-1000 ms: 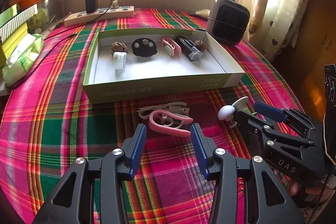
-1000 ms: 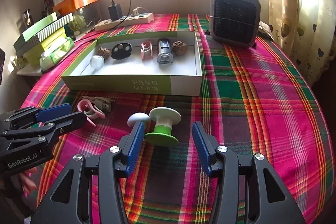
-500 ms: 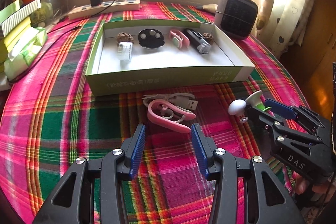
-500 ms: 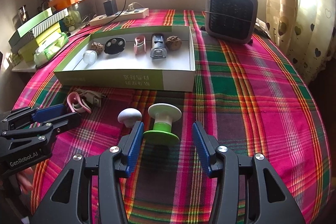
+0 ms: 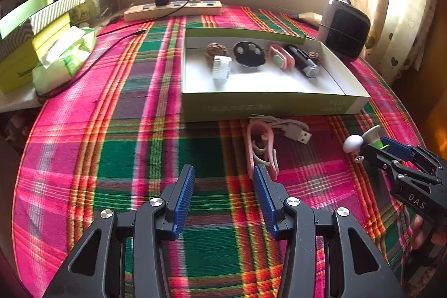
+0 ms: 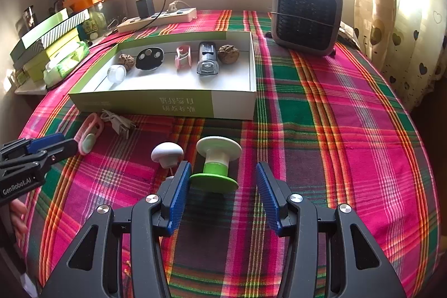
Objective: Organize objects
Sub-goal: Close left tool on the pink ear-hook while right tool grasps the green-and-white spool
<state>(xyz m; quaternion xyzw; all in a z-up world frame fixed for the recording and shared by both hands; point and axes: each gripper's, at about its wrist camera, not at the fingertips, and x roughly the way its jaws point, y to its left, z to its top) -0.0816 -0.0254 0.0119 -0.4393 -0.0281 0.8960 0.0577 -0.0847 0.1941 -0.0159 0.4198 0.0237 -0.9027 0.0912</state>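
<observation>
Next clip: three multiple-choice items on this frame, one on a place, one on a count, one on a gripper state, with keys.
1. Where is the green-based spool?
A. in the box
B. on the tablecloth
C. on the heater

2. How many items lie in the box?
A. three
B. six
C. nine

3. The right gripper is:
A. open, holding nothing
B. shut on the spool
C. shut on the cable

Key: B, it stands on the plaid tablecloth; B, six items line the far wall; A, its jaws stand apart around the spool.

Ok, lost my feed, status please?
Both jaws open, empty. Right gripper at green spool. Left gripper beside pink clip. Nothing blocking box.
</observation>
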